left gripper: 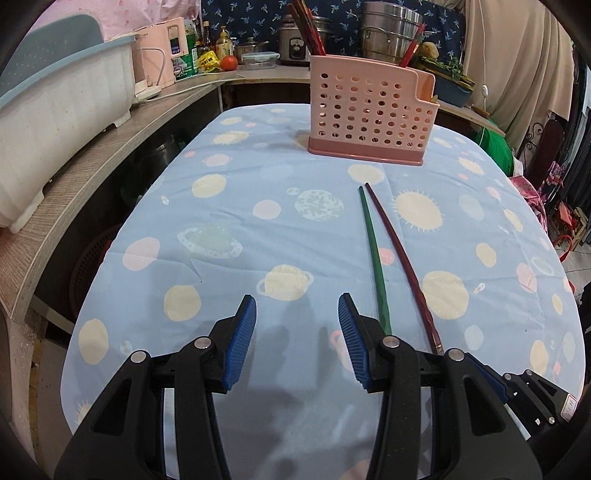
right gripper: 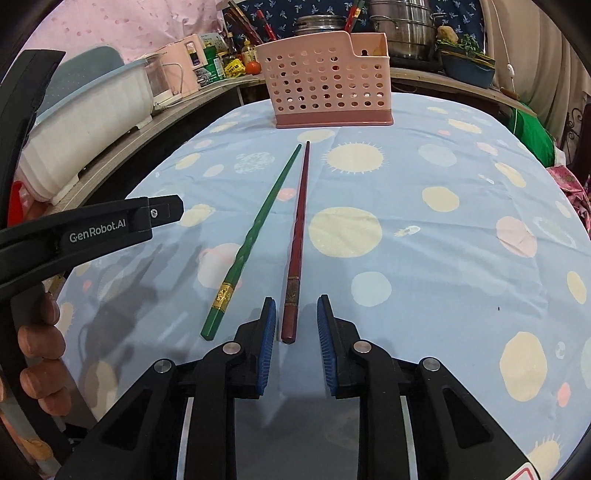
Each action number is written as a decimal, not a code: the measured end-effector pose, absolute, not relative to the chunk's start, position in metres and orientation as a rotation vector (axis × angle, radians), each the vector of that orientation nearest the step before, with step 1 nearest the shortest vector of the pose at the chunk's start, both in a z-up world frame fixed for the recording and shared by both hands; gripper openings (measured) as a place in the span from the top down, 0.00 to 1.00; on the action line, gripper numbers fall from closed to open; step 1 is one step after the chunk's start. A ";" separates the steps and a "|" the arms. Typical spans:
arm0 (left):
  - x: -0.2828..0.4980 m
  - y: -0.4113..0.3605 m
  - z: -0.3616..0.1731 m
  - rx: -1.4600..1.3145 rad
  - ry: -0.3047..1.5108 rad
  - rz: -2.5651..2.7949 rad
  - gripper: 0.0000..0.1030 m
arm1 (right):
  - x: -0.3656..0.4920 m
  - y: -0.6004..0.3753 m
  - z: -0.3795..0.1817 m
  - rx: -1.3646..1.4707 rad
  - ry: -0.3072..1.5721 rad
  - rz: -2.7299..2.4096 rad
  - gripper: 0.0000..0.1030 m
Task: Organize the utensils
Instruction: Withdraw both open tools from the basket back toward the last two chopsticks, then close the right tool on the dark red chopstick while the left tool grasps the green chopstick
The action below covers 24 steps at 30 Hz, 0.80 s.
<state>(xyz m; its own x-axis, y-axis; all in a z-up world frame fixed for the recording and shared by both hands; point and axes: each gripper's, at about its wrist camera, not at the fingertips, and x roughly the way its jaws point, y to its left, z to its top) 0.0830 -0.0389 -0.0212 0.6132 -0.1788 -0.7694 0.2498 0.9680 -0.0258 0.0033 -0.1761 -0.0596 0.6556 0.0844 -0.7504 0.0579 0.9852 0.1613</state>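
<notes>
Blue ribbed pads line both tools. The right gripper [right gripper: 296, 314] hovers low with its jaws apart, grasping nothing; the thick end of the dark red chopstick [right gripper: 298, 236] lies on the cloth between its fingertips, and contact cannot be told. Just left of it lies the green chopstick [right gripper: 255, 236], with a gold printed band near its thick end, the writing too small to read. The two sticks lie apart at the near ends and almost meet at their tips. The left gripper [left gripper: 297, 314] is also spread wide and holds nothing, left of both sticks; its side reads "GenRobot.AI" in the right wrist view. Farther along the planet-print tablecloth [left gripper: 229, 229] stands the pink perforated utensil holder [right gripper: 325, 88], upright, with red chopsticks [left gripper: 308, 27] in it.
</notes>
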 end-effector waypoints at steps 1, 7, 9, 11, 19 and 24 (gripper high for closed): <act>0.083 -0.039 -0.022 0.087 0.880 -0.248 0.57 | 0.003 -0.176 -0.060 0.169 0.857 0.012 0.82; 0.082 -0.041 -0.026 0.089 0.890 -0.252 0.57 | 0.003 -0.174 -0.060 0.144 0.853 0.000 0.85; 0.081 -0.041 -0.027 0.090 0.892 -0.254 0.57 | 0.003 -0.174 -0.061 0.138 0.852 -0.009 0.88; 0.080 -0.042 -0.027 0.091 0.894 -0.255 0.57 | 0.002 -0.176 -0.061 0.141 0.851 -0.014 0.93; 0.077 -0.042 -0.032 0.083 0.910 -0.270 0.49 | -0.001 -0.181 -0.061 0.155 0.846 -0.023 0.93; 0.067 -0.044 -0.036 0.079 0.925 -0.309 0.43 | -0.006 -0.192 -0.061 0.182 0.844 -0.047 0.93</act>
